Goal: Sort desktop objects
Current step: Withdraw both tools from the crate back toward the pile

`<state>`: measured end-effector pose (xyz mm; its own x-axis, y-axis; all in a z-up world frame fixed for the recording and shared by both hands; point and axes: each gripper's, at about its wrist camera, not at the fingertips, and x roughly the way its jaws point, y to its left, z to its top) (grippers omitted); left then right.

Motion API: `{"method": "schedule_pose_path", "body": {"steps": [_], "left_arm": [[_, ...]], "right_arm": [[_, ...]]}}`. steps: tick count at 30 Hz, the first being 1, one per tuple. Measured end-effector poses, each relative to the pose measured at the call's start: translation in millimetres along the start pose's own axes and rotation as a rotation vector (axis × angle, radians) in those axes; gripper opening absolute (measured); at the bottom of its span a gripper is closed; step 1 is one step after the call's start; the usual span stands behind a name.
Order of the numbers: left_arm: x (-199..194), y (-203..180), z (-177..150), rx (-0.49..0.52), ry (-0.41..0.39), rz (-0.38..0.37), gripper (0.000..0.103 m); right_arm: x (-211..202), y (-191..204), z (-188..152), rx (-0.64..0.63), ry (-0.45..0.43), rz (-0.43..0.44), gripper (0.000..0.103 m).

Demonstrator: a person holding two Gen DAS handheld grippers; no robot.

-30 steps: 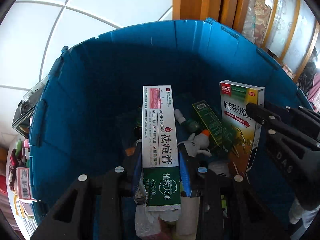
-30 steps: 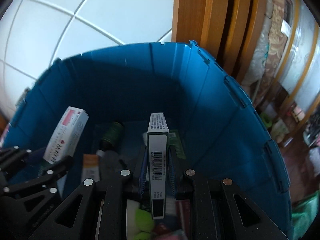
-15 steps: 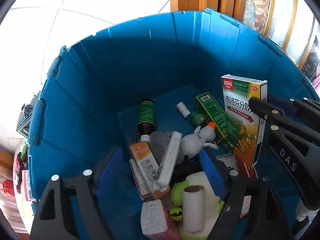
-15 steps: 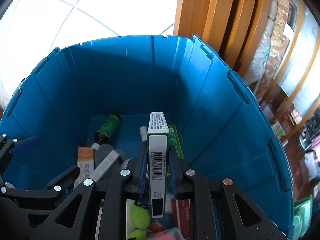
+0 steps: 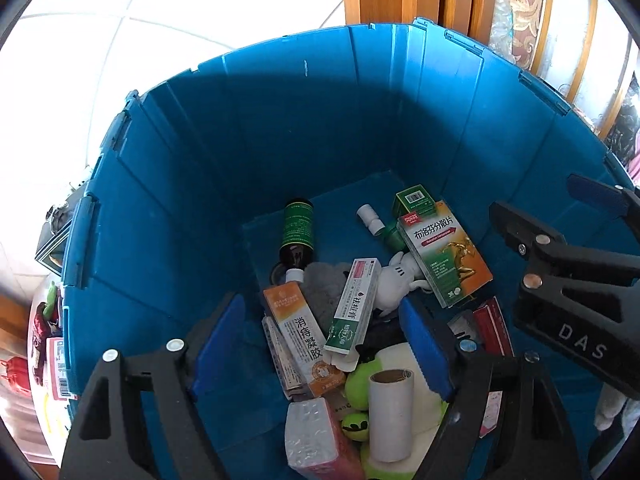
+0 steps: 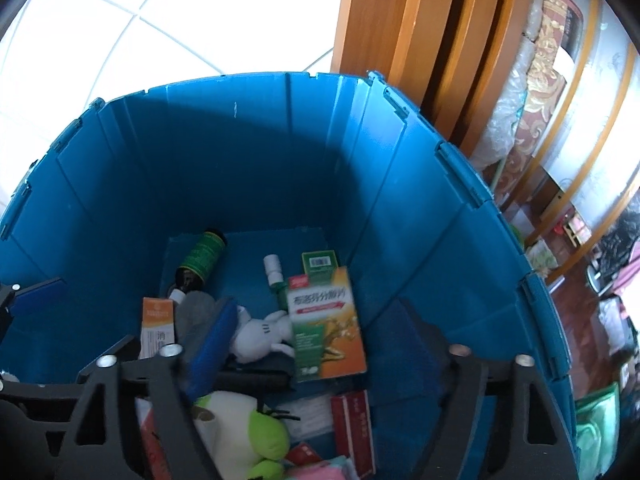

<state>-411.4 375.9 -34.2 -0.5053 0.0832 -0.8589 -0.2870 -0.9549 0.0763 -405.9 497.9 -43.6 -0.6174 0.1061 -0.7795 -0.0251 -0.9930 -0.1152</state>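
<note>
Two grippers hang over your blue bin (image 5: 168, 184), both pointing down into it. Your left gripper (image 5: 320, 344) has its fingers spread wide with nothing between them. Your right gripper (image 6: 312, 344) has just been opening; its fingers now stand wide and hold nothing. Nearest under your left fingers stand a cardboard tube (image 5: 390, 416) and a pink packet (image 5: 316, 440), with green balls (image 5: 358, 388) beside them. Just past those, an orange ointment box (image 5: 302, 336) lies touching the white-and-green acne cream box (image 5: 354, 304). A white plush toy (image 5: 394, 284) lies next to it. Farther in, the orange-and-green tablet box (image 6: 326, 324) lies flat on the bin floor, overlapping a green carton (image 6: 318, 264). A dark green bottle (image 5: 297, 232) lies toward the far wall.
</note>
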Motion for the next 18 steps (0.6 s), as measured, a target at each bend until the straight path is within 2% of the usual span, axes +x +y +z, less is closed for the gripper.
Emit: {"method": "schedule_pose_path", "body": {"steps": [2, 5, 10, 13, 18], "left_arm": [[-1, 1, -1, -0.006, -0.003, -0.003, 0.080], [-4, 2, -1, -0.013, -0.006, 0.001, 0.080], [-12, 4, 0, -0.025, -0.033, -0.003, 0.080], [-30, 10, 2, -0.047, -0.089, -0.002, 0.080], [-81, 26, -4, -0.060, -0.202, -0.003, 0.080]], "right_arm": [[-3, -1, 2, 0.003, -0.012, -0.004, 0.089], [-6, -2, 3, 0.008, -0.027, -0.007, 0.102], [-10, -5, 5, 0.018, -0.042, -0.001, 0.103], [-15, -6, 7, 0.020, -0.059, 0.021, 0.103], [-42, -11, 10, 0.051, -0.157, 0.057, 0.103]]}}
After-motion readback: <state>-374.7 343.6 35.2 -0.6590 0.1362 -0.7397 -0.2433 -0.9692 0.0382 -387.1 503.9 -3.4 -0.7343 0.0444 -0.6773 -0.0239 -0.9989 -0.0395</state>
